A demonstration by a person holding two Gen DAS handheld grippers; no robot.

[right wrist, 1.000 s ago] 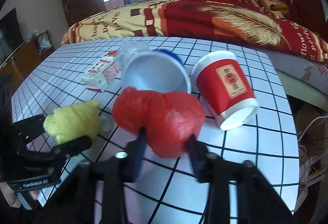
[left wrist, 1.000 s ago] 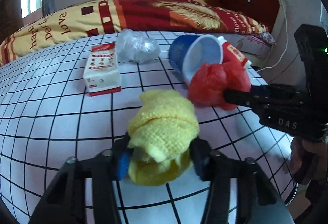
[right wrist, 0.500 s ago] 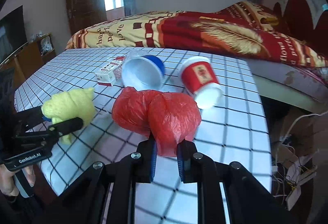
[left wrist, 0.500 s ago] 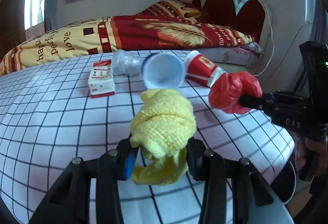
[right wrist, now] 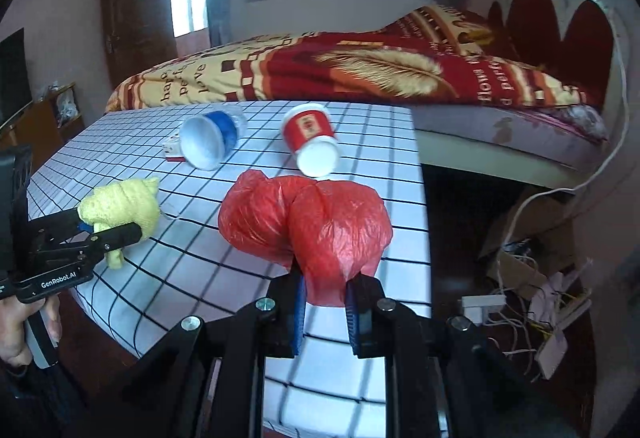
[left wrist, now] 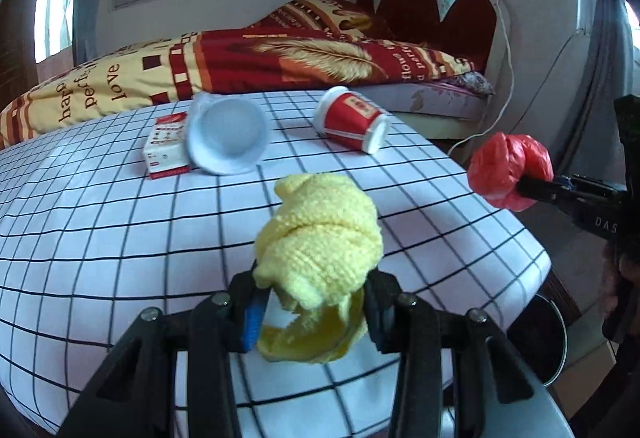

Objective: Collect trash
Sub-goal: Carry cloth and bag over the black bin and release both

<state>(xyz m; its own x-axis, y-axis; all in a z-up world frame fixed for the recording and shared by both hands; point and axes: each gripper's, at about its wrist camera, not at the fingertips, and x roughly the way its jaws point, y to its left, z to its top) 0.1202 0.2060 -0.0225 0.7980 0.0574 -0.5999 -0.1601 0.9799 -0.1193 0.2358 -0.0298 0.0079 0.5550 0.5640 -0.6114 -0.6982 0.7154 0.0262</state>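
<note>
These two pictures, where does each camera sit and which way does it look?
Left wrist view: sits on the left tongs, looking over the yellow cloth they hold, across the checked table toward the bed; the other hand shows.
Right wrist view: sits on the right tongs, looking over the red bag they hold; a hand shows.
Both share the red cup.

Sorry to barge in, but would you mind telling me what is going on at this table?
A person is clearing trash off the checked table with a hand-held gripper in each hand. The left hand-held gripper is clamped on a yellow cloth, and the right hand-held gripper is shut on a red bag; both are lifted clear of the tabletop. Left lying on the table are a red cup and a blue cup, both on their sides, and a small carton.
</note>
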